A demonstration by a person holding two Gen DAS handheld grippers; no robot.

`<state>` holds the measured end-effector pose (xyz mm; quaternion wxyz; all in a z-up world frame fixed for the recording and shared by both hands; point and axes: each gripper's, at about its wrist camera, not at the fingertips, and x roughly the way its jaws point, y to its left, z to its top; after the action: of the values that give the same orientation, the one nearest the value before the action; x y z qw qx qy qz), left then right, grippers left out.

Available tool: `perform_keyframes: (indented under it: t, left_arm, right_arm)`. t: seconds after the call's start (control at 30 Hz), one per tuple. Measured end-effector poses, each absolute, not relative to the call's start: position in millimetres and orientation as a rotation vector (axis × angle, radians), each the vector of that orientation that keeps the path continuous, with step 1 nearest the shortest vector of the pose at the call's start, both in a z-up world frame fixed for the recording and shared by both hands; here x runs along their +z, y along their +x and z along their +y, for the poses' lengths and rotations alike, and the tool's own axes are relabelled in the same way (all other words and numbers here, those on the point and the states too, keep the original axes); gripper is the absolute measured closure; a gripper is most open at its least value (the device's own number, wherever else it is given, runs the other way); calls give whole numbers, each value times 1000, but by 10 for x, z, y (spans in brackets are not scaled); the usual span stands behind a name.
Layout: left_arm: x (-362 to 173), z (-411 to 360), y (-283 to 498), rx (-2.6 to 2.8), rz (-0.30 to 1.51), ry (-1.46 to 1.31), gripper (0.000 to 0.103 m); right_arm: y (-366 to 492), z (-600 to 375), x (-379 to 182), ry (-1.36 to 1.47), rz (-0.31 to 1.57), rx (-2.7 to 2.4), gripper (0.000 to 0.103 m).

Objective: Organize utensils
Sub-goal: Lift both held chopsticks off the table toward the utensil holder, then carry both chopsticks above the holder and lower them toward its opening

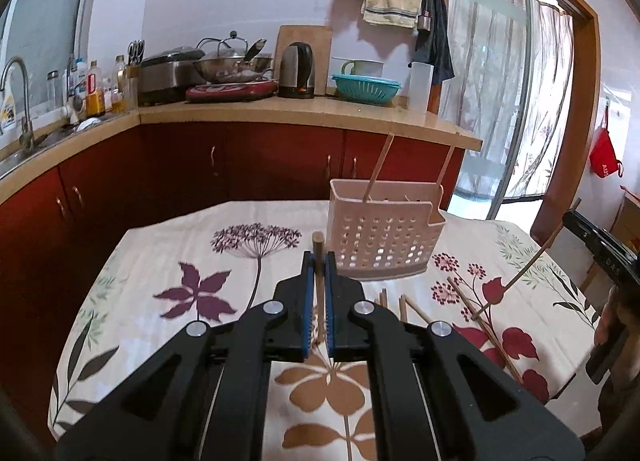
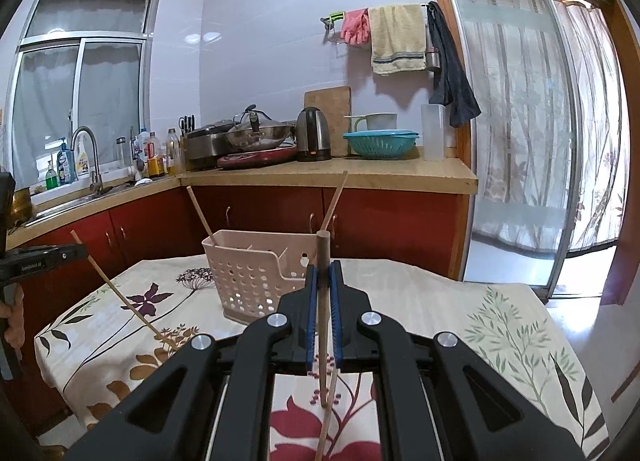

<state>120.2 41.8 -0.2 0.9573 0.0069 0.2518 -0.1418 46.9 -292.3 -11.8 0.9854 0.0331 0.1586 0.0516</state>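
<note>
Two chopsticks are in hand at once, one per gripper, so the step looks like carrying them to the holder. From the left, the left gripper is clamped on a brown chopstick whose end pokes up above the jaws, over the floral tablecloth. Just ahead and to its right stands the pink perforated basket, holding two chopsticks that lean apart. Loose chopsticks lie right of it. The right gripper pinches another chopstick near the basket. Next, each stick probably needs tipping upright over the rim before release.
</note>
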Motion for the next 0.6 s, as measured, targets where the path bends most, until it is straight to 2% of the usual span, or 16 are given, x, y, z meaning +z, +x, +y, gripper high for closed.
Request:
perform_keyframes:
  t: [0.6]
  left_arm:
    - [248, 300, 1427, -338, 475, 36, 97]
  right_arm:
    - [709, -2953, 60, 108, 308, 131, 96]
